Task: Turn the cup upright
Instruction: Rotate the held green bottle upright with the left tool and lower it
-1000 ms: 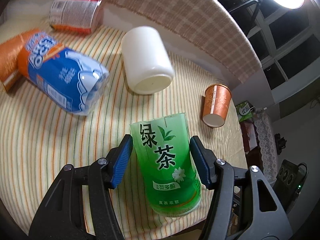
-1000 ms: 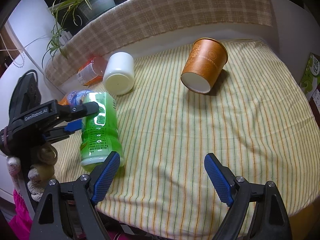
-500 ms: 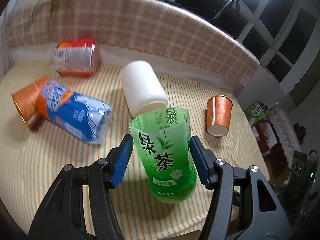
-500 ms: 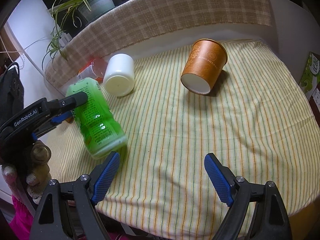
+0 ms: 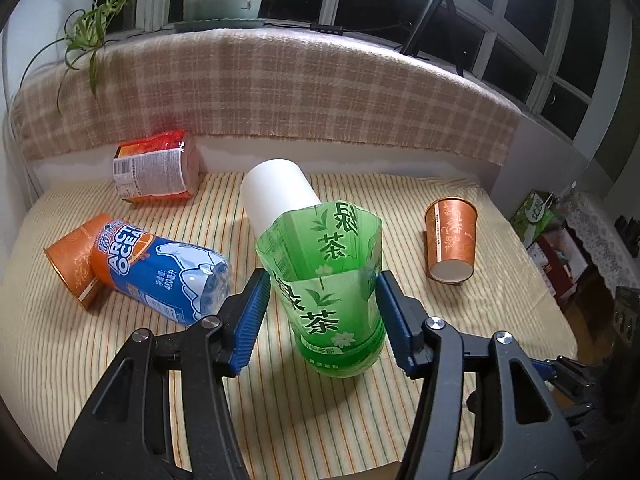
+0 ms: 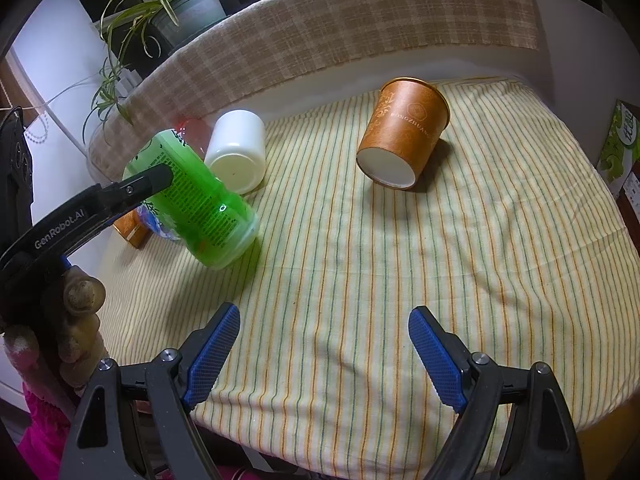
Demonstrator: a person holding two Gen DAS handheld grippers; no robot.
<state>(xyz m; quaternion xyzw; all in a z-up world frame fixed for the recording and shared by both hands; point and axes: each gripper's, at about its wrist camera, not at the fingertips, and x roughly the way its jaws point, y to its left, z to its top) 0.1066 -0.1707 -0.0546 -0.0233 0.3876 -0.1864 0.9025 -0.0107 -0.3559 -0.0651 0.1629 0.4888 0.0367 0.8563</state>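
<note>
A green cut-off tea bottle cup [image 5: 332,296] sits between the blue pads of my left gripper [image 5: 322,312], which is shut on it. The cup is tilted, its open mouth up and away from me, its base near the striped cloth. In the right wrist view the green cup [image 6: 200,204] leans at the left, held by the left gripper's black finger [image 6: 132,188]. My right gripper [image 6: 320,352] is open and empty above the cloth near the table's front edge.
A white cup [image 5: 276,196] lies on its side behind the green one. An orange paper cup [image 5: 452,244] lies at the right. A blue bottle cup [image 5: 160,272], an orange cup [image 5: 72,268] and a red-labelled cup [image 5: 156,172] lie at the left. A plaid-covered ledge [image 5: 280,92] runs behind.
My left gripper has tipped the green cup from lying flat toward upright, mouth rising. The right gripper has not moved.
</note>
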